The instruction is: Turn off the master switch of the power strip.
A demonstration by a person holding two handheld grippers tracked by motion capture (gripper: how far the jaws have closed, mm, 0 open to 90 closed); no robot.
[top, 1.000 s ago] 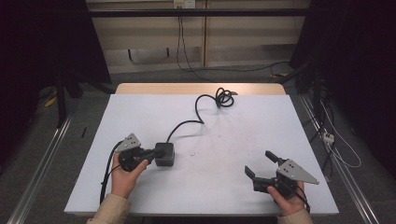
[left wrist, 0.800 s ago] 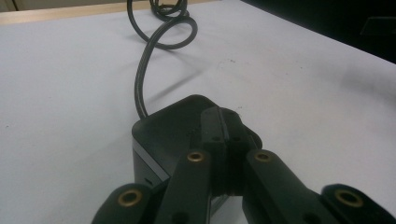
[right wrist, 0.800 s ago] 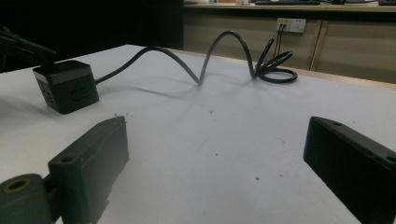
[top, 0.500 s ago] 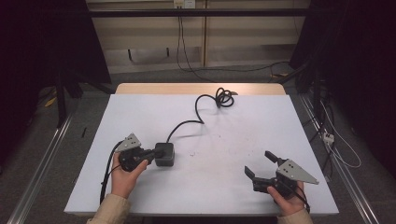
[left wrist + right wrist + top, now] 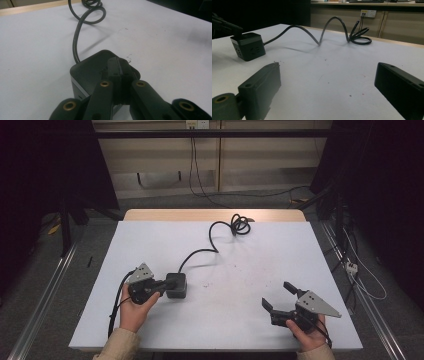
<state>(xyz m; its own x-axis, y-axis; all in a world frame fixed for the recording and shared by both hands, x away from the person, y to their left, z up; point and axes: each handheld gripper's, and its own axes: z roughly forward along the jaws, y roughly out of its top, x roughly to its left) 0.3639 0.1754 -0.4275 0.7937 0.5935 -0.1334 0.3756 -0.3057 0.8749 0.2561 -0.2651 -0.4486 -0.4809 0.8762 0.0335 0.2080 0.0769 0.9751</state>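
A black cube-shaped power socket (image 5: pixel 177 285) sits on the white table (image 5: pixel 260 255) at the left front. Its black cable (image 5: pixel 214 233) snakes back to a coil near the far edge. My left gripper (image 5: pixel 167 283) is shut, jaws pressed together, the tips lying over the top of the cube (image 5: pixel 86 70); the left gripper view shows those joined tips (image 5: pixel 119 64) with nothing between them. My right gripper (image 5: pixel 276 294) stands open at the right front with nothing between its fingers. The right gripper view shows its wide gap (image 5: pixel 328 75), the cube (image 5: pixel 249 47) far left and the cable (image 5: pixel 332 23) arching behind.
A wooden strip (image 5: pixel 210 214) borders the table's far edge. Behind it stands a cabinet with a wall socket (image 5: pixel 196 124) and hanging cords. Metal rails (image 5: pixel 42 305) run along both sides, and loose cables (image 5: pixel 360 270) lie on the floor at the right.
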